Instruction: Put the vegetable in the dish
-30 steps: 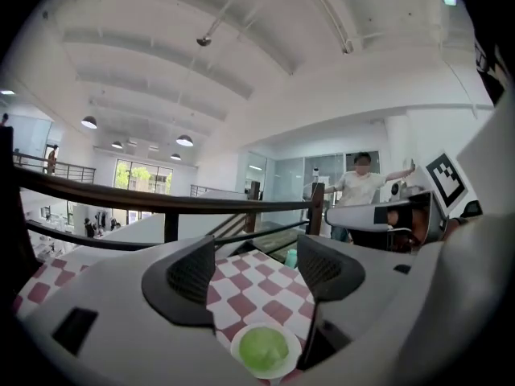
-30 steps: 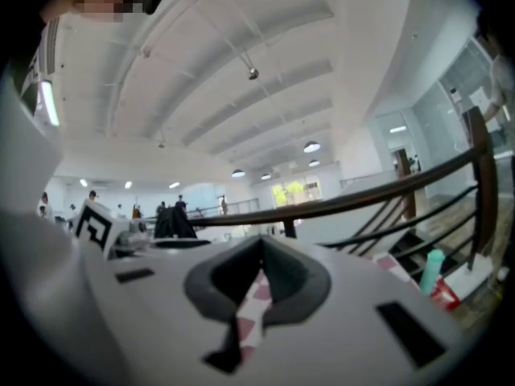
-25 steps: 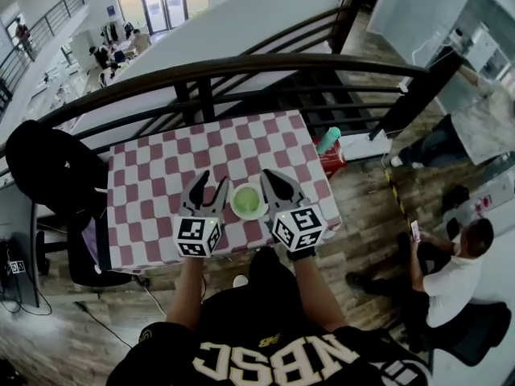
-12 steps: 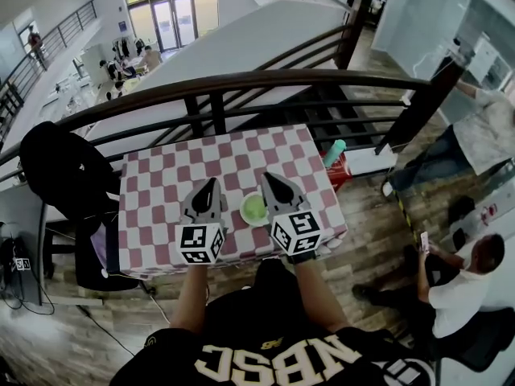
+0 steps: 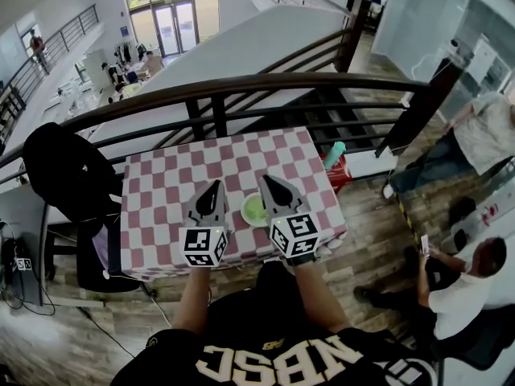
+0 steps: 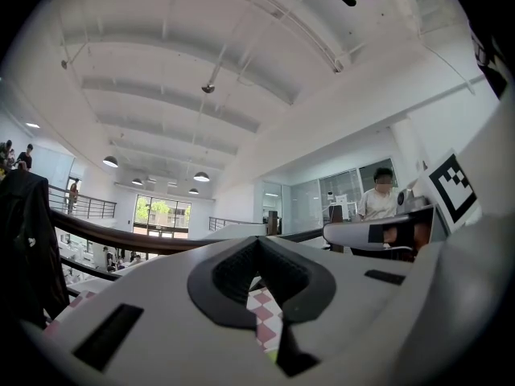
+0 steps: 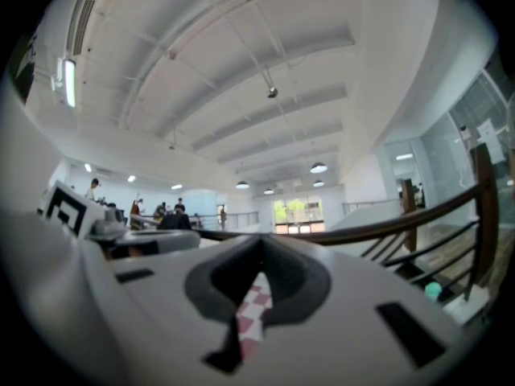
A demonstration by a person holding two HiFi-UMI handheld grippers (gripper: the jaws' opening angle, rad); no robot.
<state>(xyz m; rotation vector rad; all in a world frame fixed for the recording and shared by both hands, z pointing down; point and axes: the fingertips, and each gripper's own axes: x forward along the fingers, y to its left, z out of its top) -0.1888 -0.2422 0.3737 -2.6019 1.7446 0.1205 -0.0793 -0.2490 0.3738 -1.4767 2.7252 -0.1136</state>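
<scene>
Grippers: the left hand-held gripper [image 5: 216,186] has its jaws brought fully together with nothing between them. Its own view shows only a thin slit of checked cloth below the meeting tips. The right hand-held gripper [image 5: 265,179] is likewise closed and empty, and its own view shows the same cloth through the slit.

Placement: both are held over the near part of the red-and-white checked worktop [image 5: 161,183], tips pointing away from the person, one on either side of the dish. In my judgement neither is carrying anything. Closed, empty jaws parked clear of the contents suggest that the placing step is complete, with the task at or near its end.

Container: the round pale-rimmed dish [image 5: 244,208] sits between the two. It is just beside the right hand-held gripper, on that gripper's left, and a little apart from the left hand-held gripper, on that gripper's right. The right one's body covers part of the rim.

Contents: the inside of the dish shows green, taken to be the green vegetable [image 5: 254,208]. At this size its form cannot be made out, so the identification is probable rather than certain.
</scene>
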